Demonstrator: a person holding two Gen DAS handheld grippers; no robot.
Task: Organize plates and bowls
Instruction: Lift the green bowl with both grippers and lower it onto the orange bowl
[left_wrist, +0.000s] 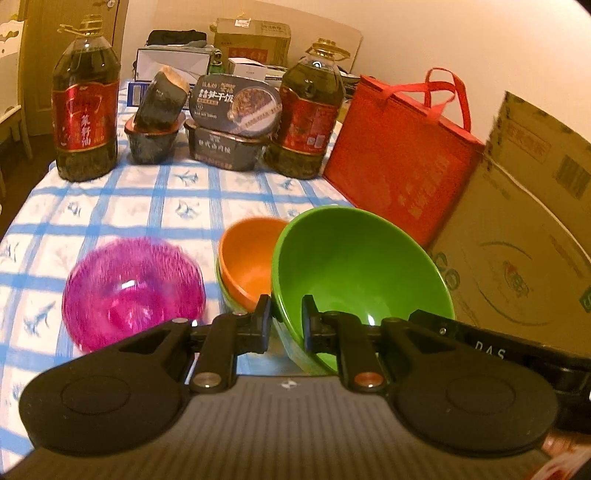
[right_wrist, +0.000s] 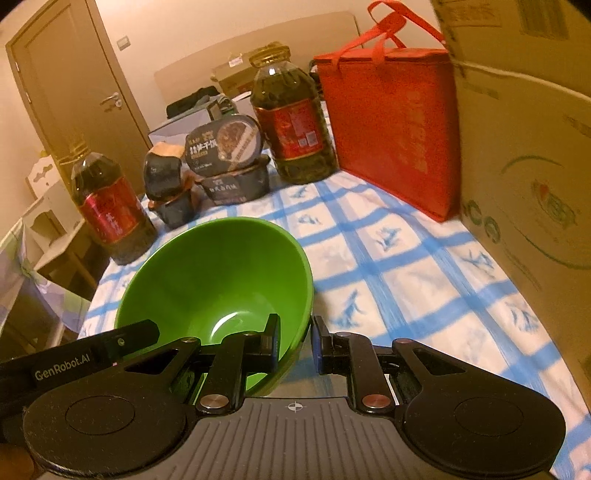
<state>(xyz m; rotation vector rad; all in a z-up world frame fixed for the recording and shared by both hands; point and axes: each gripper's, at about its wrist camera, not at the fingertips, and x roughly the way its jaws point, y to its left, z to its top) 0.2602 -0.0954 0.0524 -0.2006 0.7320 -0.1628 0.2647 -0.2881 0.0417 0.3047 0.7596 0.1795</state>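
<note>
Both hand-held grippers are pinching the same green bowl (left_wrist: 354, 273), one on each side of its rim. The left hand-held gripper (left_wrist: 287, 318) is clamping the rim's near-left edge, with one finger inside the bowl and one outside. The right hand-held gripper (right_wrist: 295, 341) is clamping the opposite edge in the same way, its inner finger sitting within the bowl and its outer finger against the outside wall. Each pair of jaws is standing nearly pressed together, with only the thin wall between them.

The green bowl is tilting with its mouth turned toward the cameras, and it appears to be riding clear of the checked counter (right_wrist: 406, 266) rather than resting flat, though its underside is hidden. Taking the green bowl as the landmark: the orange bowl (left_wrist: 251, 258) is sitting just to its left, nested in another greenish bowl whose rim is only partly showing, and it is nearly touching the green bowl's outer wall. The pink translucent bowl (left_wrist: 133, 291) is lying further left again, apart from the stack. A red bag (left_wrist: 399, 162) and a cardboard box (left_wrist: 517, 236) are standing behind and to the right.

The coming move likely turns on the stack lying left of the held bowl, on the left hand-held gripper's side, so the bowl would be travelling leftward and levelling before any stacking.
</note>
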